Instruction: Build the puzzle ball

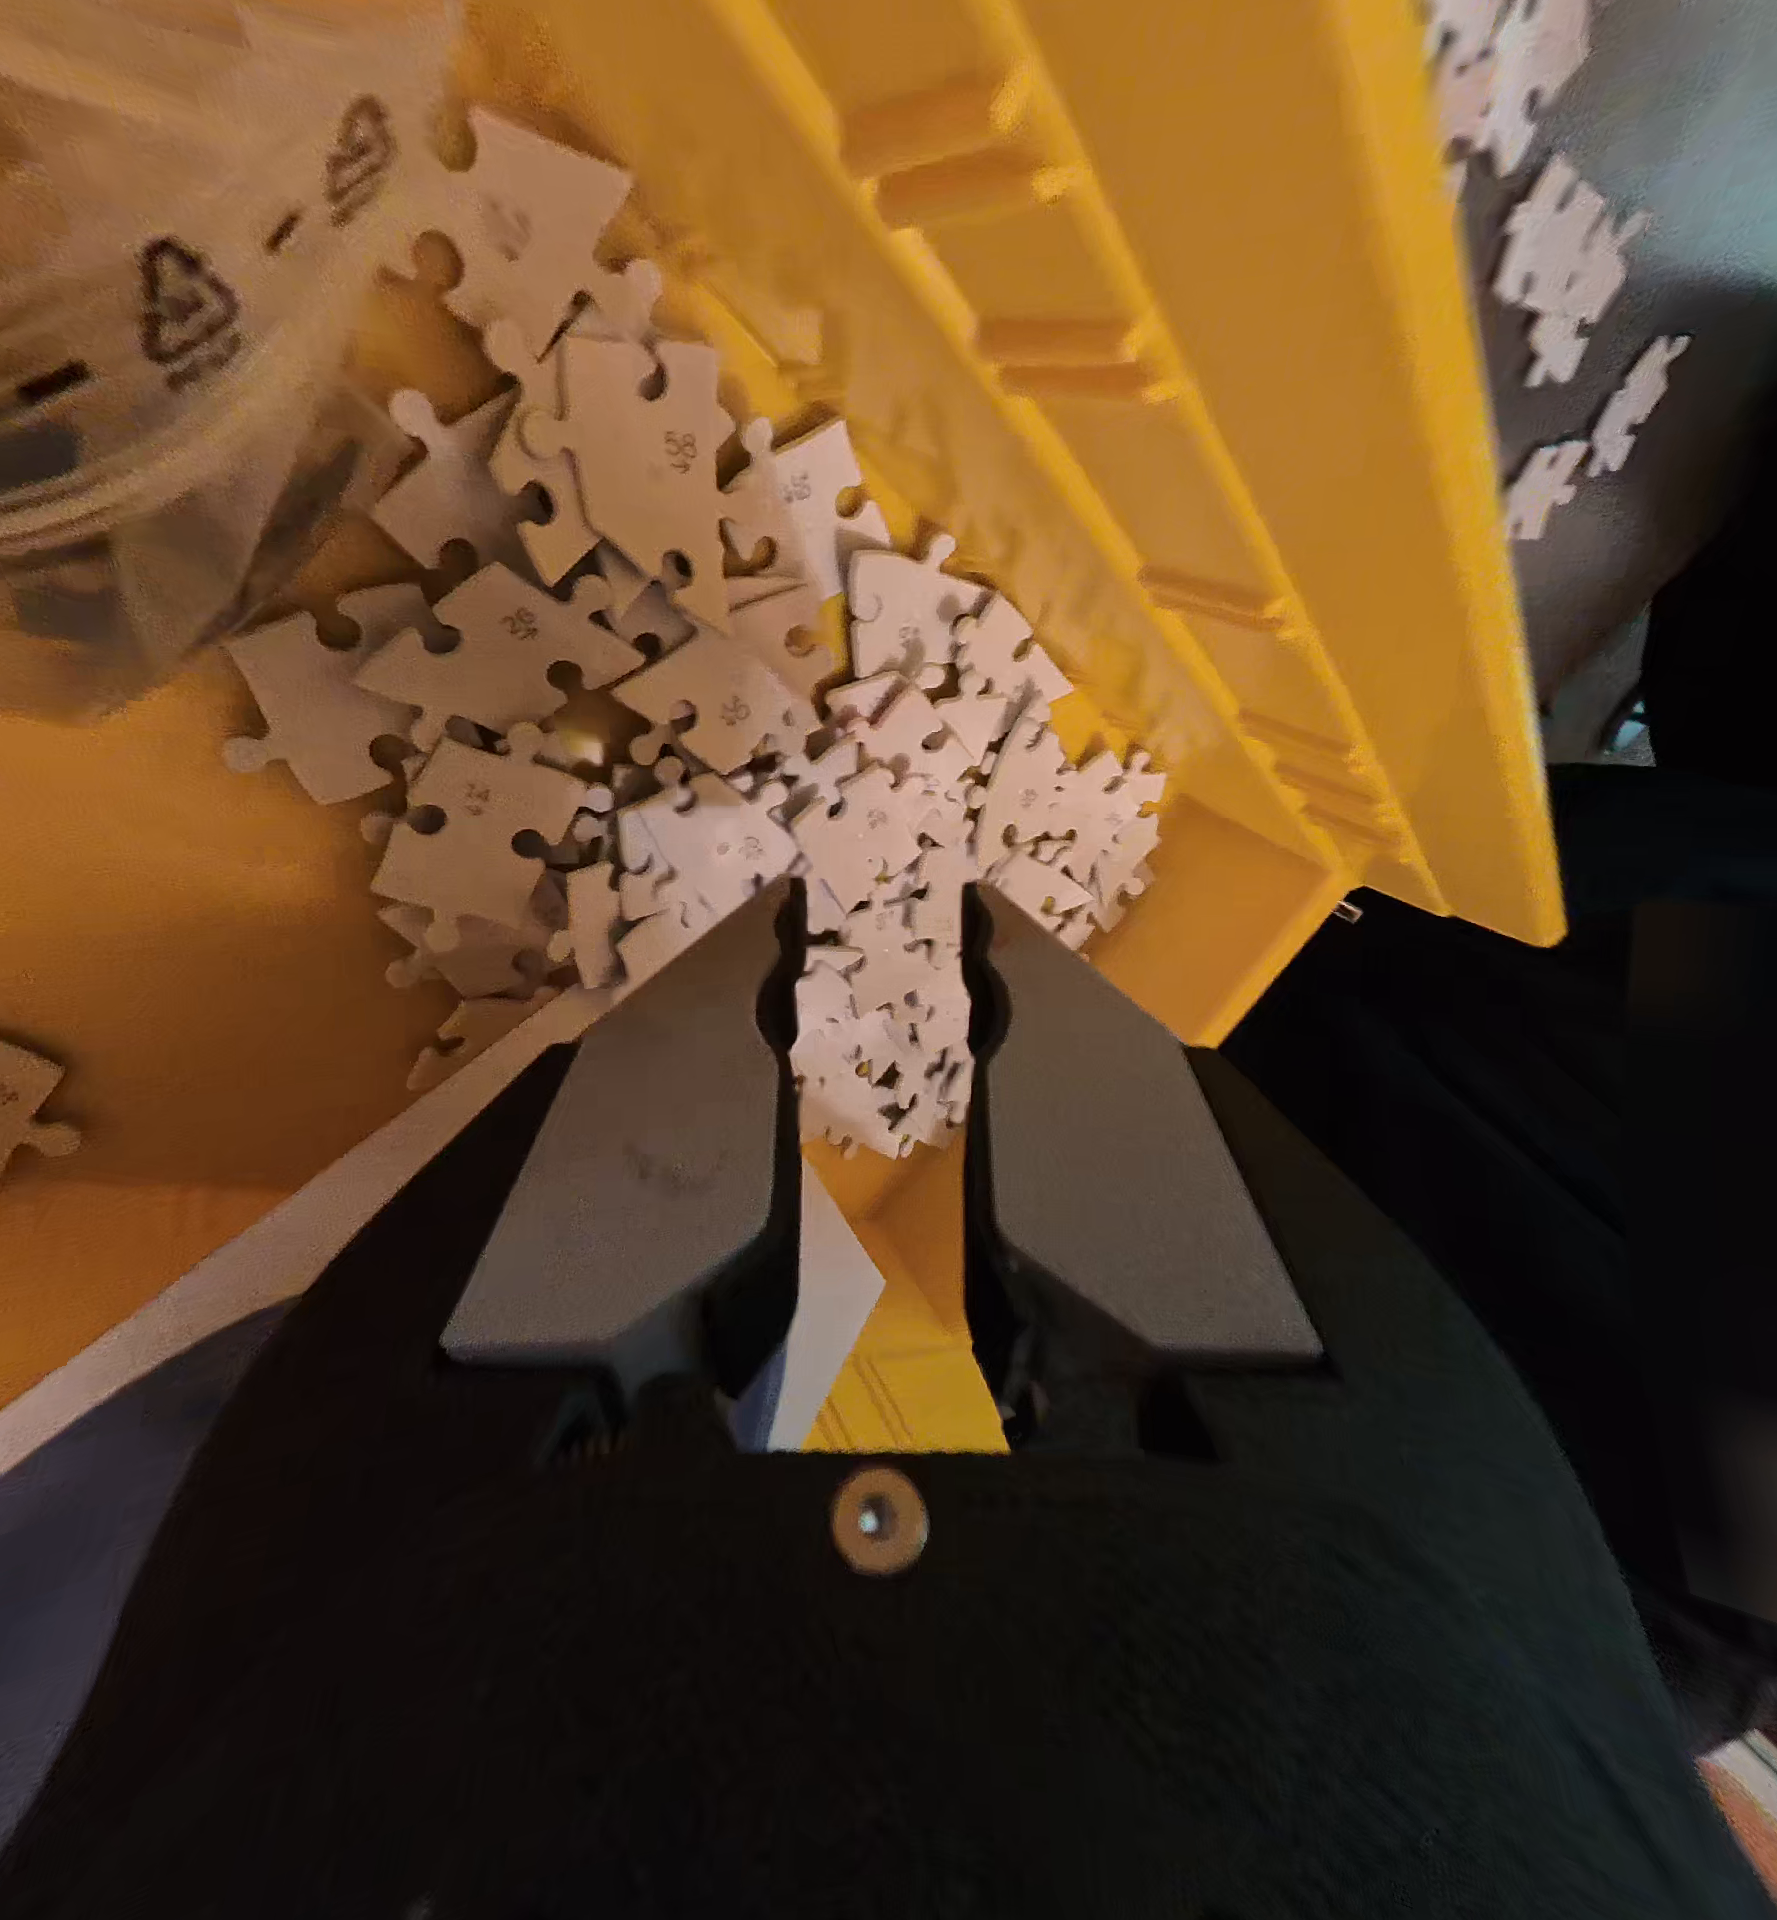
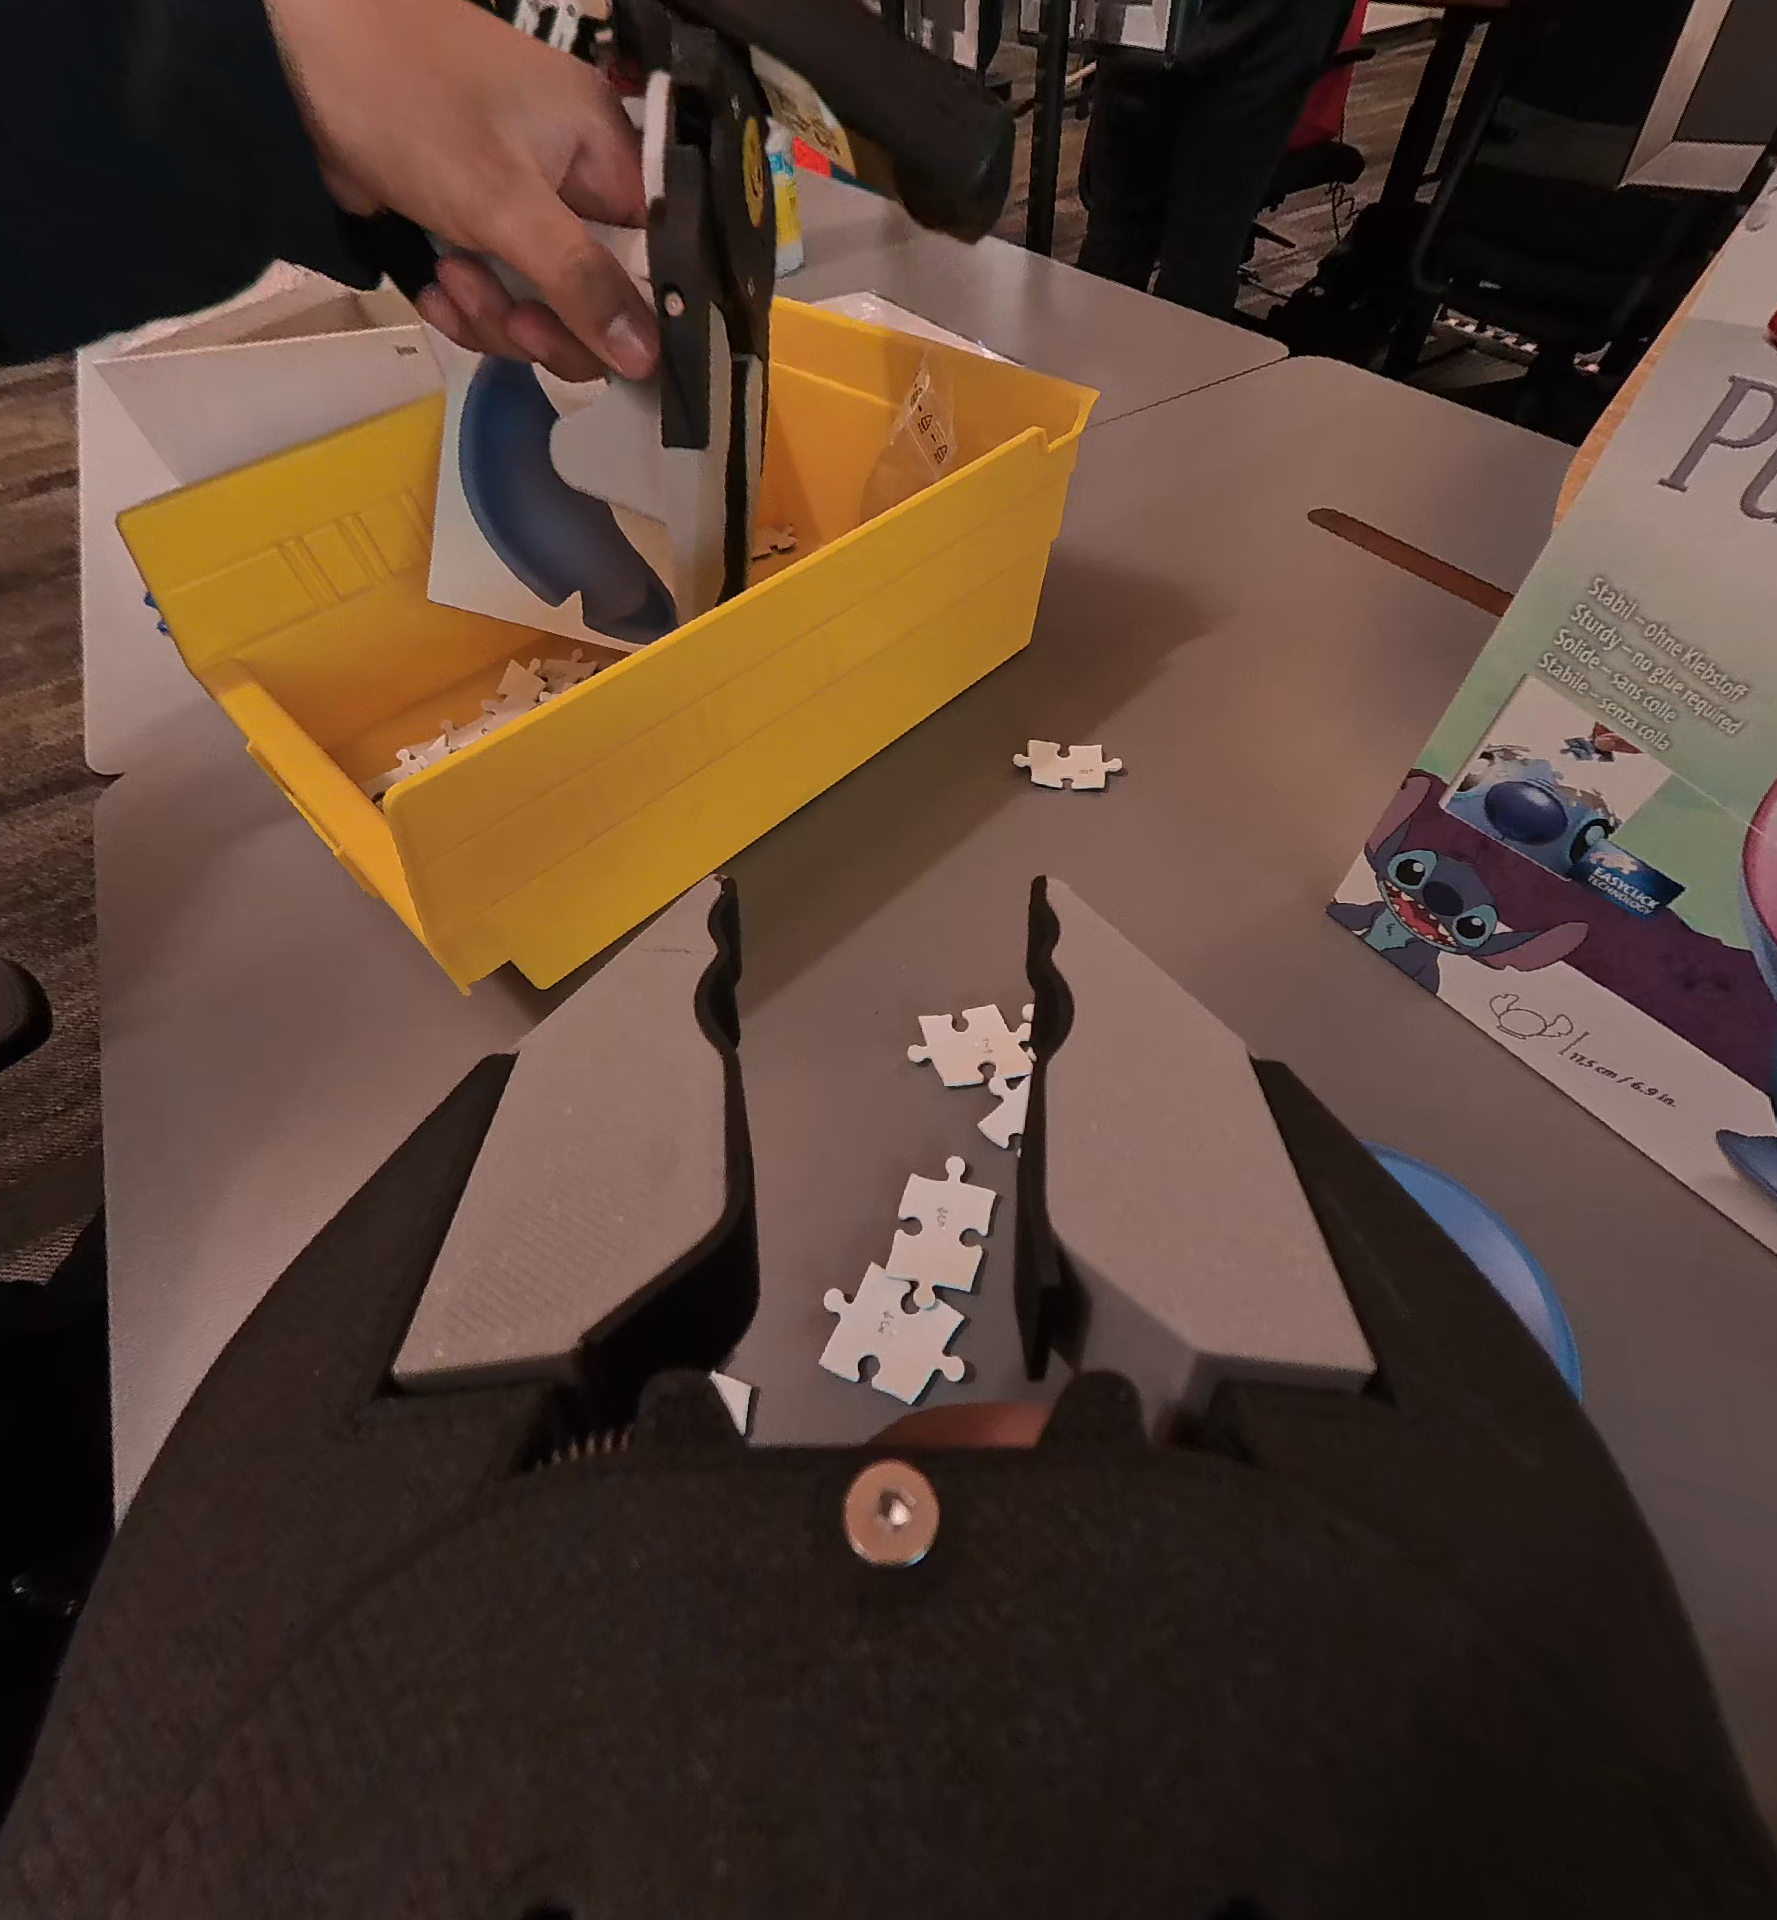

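Left wrist view, left gripper (image 1: 879, 904) jaws parted over puzzle pieces (image 1: 655, 665)

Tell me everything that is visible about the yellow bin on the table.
The yellow bin is an open, rectangular box that looks like moulded plastic, with ribbed walls and a stepped rim. It stands upright on the grey table, set at an angle to the right wrist view. Inside lie a heap of pale puzzle pieces, a clear plastic bag and a printed sheet leaning upright. The left gripper reaches into it, open just above the heap.
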The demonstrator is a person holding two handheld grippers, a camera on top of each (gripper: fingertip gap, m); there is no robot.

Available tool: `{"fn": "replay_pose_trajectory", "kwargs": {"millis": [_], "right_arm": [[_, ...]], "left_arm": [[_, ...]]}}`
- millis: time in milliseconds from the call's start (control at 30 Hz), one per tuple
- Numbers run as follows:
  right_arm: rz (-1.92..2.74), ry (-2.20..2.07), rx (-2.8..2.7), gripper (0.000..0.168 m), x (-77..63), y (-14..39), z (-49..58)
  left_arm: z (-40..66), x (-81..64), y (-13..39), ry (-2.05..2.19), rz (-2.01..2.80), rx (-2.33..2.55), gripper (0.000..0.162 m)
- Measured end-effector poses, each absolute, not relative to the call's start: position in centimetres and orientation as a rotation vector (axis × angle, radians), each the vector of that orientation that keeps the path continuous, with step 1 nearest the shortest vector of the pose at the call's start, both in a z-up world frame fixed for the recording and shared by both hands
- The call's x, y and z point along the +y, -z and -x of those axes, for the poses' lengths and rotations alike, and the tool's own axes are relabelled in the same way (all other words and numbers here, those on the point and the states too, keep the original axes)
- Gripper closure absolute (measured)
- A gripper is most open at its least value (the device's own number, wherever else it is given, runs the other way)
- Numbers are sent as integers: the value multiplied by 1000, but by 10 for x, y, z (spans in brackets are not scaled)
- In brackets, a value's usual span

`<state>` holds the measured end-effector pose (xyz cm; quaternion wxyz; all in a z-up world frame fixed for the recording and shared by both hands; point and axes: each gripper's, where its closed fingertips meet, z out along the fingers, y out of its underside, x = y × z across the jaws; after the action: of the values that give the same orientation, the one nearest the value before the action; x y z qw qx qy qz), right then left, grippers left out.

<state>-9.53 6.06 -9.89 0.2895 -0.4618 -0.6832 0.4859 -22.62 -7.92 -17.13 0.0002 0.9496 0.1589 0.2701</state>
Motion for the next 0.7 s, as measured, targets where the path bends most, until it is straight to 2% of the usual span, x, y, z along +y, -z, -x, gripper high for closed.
{"fn": "replay_pose_trajectory", "kwargs": {"millis": [100,267,367,433,500,700], "right_arm": [[1237,-1295,-1823,115,61,100,96],[1233,-1292,-1826,115,60,100,96],[1235,-1295,-1823,115,61,100,96],[1237,-1295,-1821,115,61,100,96],[1235,-1297,-1819,115,61,99,95],[1224,-1304,-1815,115,60,95,94]], "left_arm": [[220,-81,168,-798,-3020,429,134],[213,-92,188,-503,-3015,295,123],[200,-82,189,-531,-3037,318,121],[198,-81,192,-516,-3028,345,120],[201,-80,194,-465,-3031,371,128],[211,-79,195,-314,-3056,388,120]]}}
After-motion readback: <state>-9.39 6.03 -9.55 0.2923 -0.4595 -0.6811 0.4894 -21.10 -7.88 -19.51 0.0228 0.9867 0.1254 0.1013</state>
